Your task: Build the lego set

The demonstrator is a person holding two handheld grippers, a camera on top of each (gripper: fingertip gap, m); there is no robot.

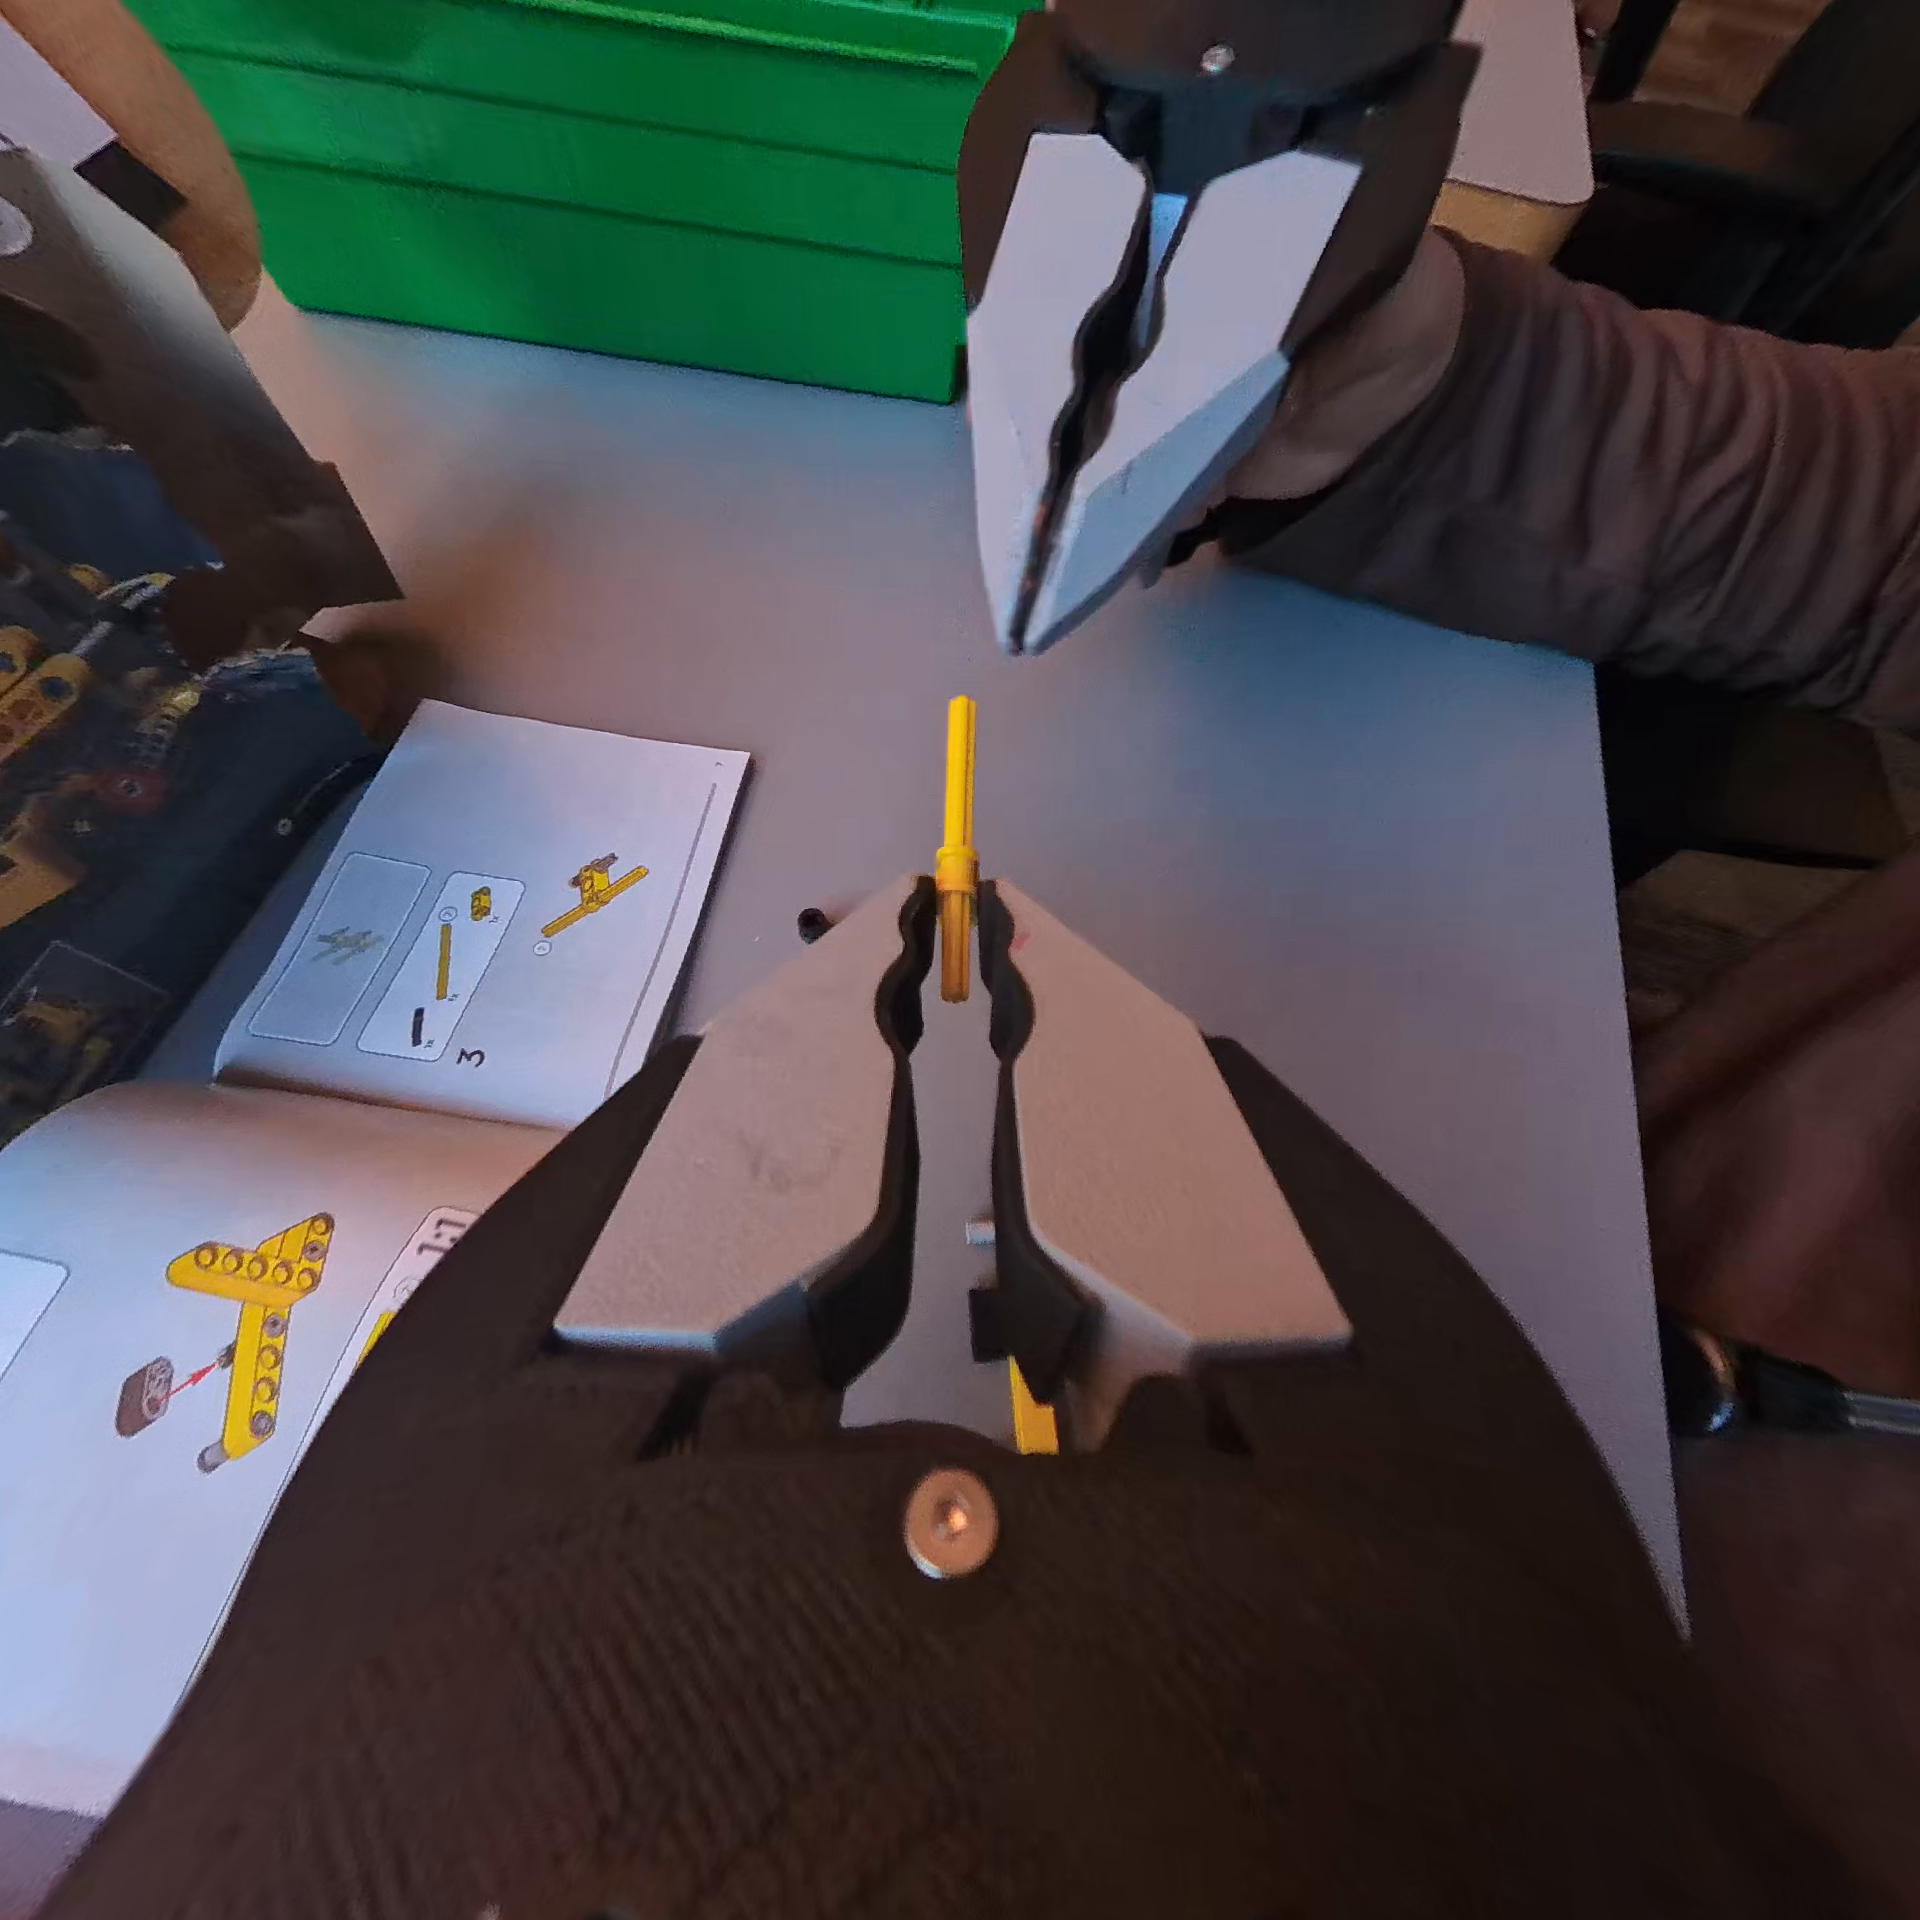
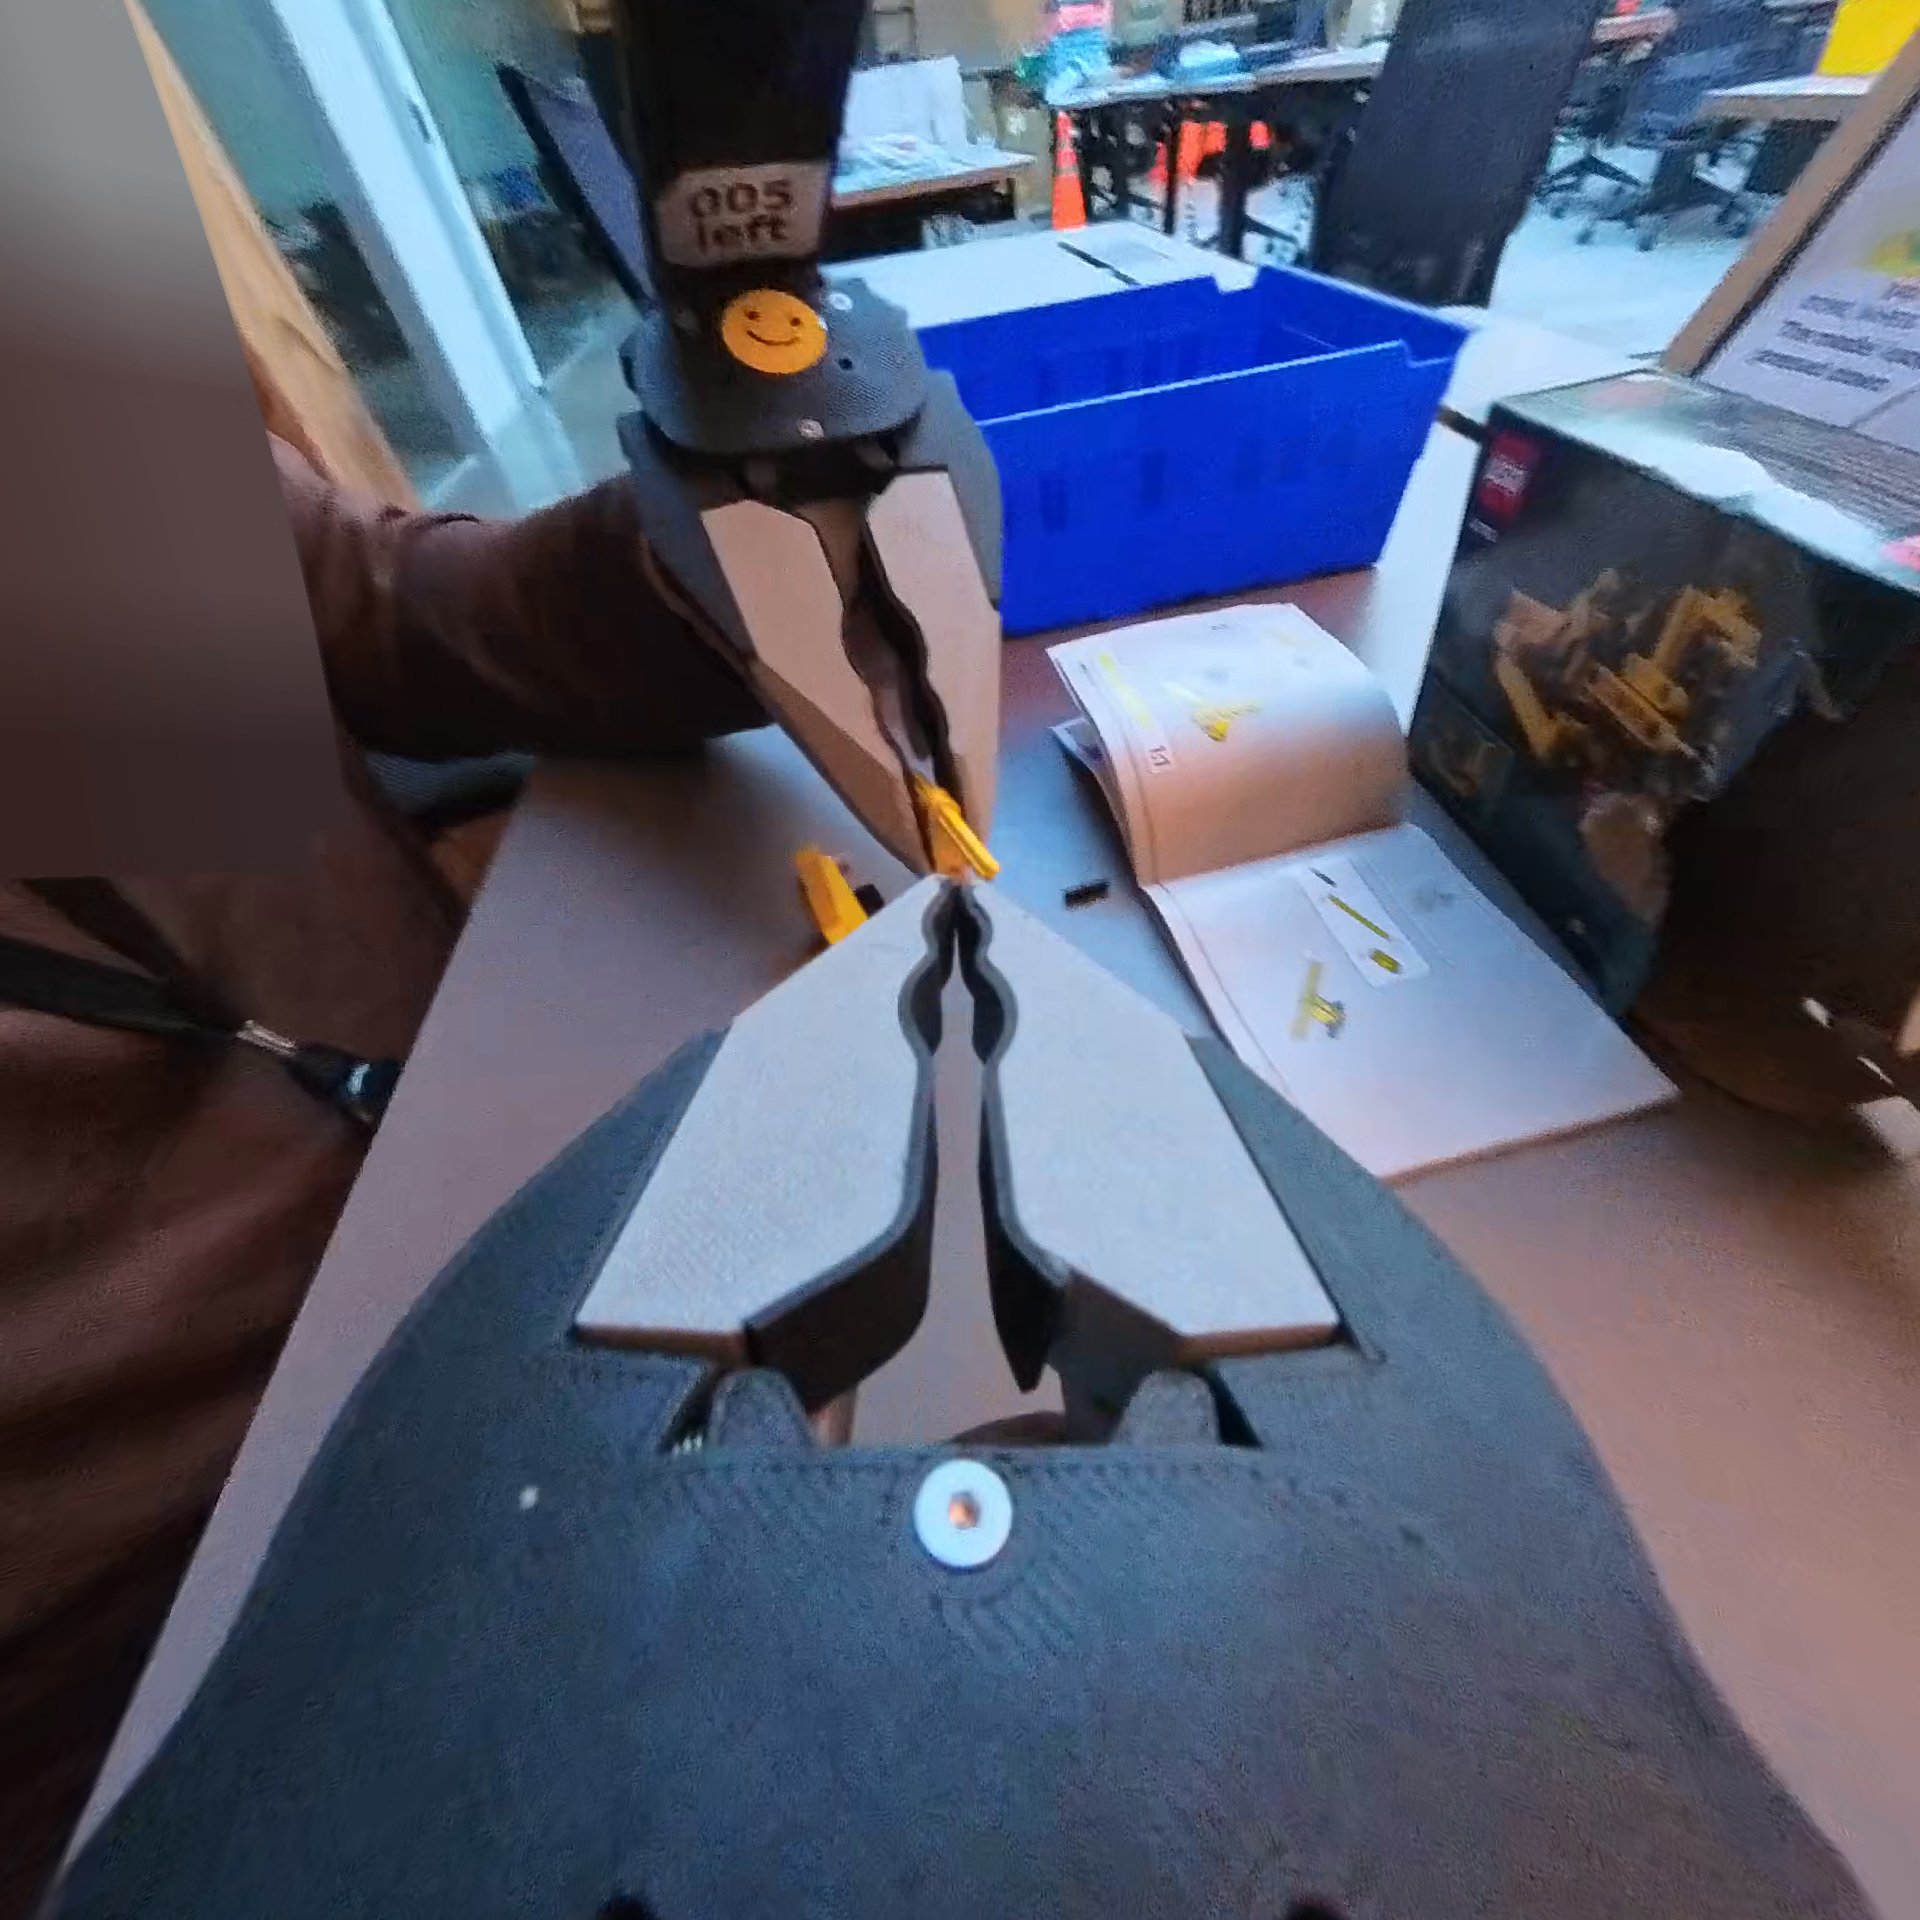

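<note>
My left gripper (image 1: 956, 891) is shut on a thin yellow axle (image 1: 961, 800) and holds it above the grey table (image 1: 1299, 935), the long end pointing forward out of the fingertips. My right gripper (image 1: 1023, 639) faces it from the far side, shut with nothing visible between its fingers, its tip a short gap from the axle's free end. In the right wrist view my right gripper (image 2: 956, 902) is shut, tip to tip with the left gripper (image 2: 948, 857) and the yellow axle (image 2: 954, 831) it holds. A yellow piece (image 2: 831, 894) lies on the table beneath.
An open instruction booklet (image 1: 488, 914) lies to the left, also seen in the right wrist view (image 2: 1351, 977). A small black pin (image 1: 810, 923) lies beside it. The dark set box (image 2: 1662, 727), green bins (image 1: 623, 187) and a blue bin (image 2: 1195, 436) stand around the table's edges. Spacing between my two grippers at the tips: around 4 centimetres. My left tips are roughly 8 centimetres from the yellow piece (image 2: 831, 894).
</note>
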